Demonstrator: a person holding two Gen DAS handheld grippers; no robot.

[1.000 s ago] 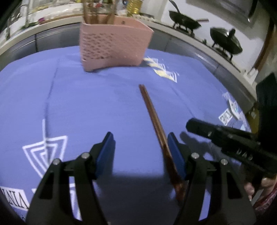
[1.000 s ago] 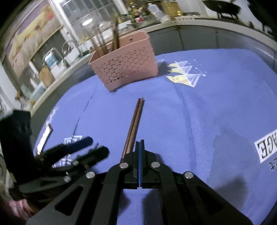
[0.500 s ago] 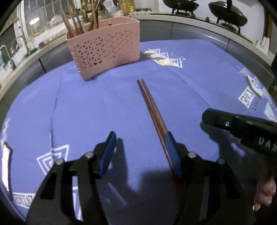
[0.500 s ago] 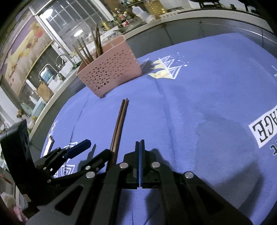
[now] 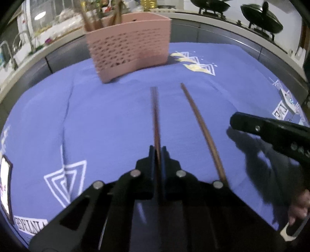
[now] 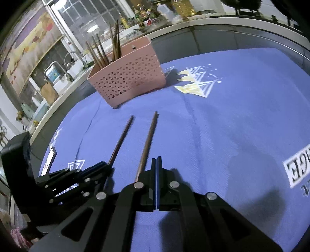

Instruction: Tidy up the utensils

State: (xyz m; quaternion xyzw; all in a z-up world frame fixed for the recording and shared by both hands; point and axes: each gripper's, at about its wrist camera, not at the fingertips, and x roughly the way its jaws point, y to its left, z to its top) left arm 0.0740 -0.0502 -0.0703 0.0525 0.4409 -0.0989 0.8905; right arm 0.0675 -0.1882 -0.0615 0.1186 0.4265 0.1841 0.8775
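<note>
My left gripper point(image 5: 158, 150) is shut on a brown chopstick point(image 5: 155, 118) and holds it pointing toward the pink perforated basket point(image 5: 129, 48). A second brown chopstick point(image 5: 201, 126) lies on the blue cloth to its right. In the right wrist view the held chopstick point(image 6: 122, 138) sticks out of the left gripper point(image 6: 104, 167), and the loose chopstick point(image 6: 148, 139) lies just left of my right gripper point(image 6: 156, 160), which is shut and empty. The basket point(image 6: 127, 79) holds several upright chopsticks point(image 6: 100, 51).
The blue cloth point(image 5: 106, 120) with white printed patterns covers the round table. A phone point(image 6: 49, 160) lies at the table's left edge. Woks point(image 5: 261, 18) stand on the counter behind, with bottles point(image 6: 182, 6) and a sink point(image 6: 58, 67) on the far counter.
My left gripper has closed on one chopstick of the pair and drawn it left, apart from the other. The right gripper has stayed shut.
</note>
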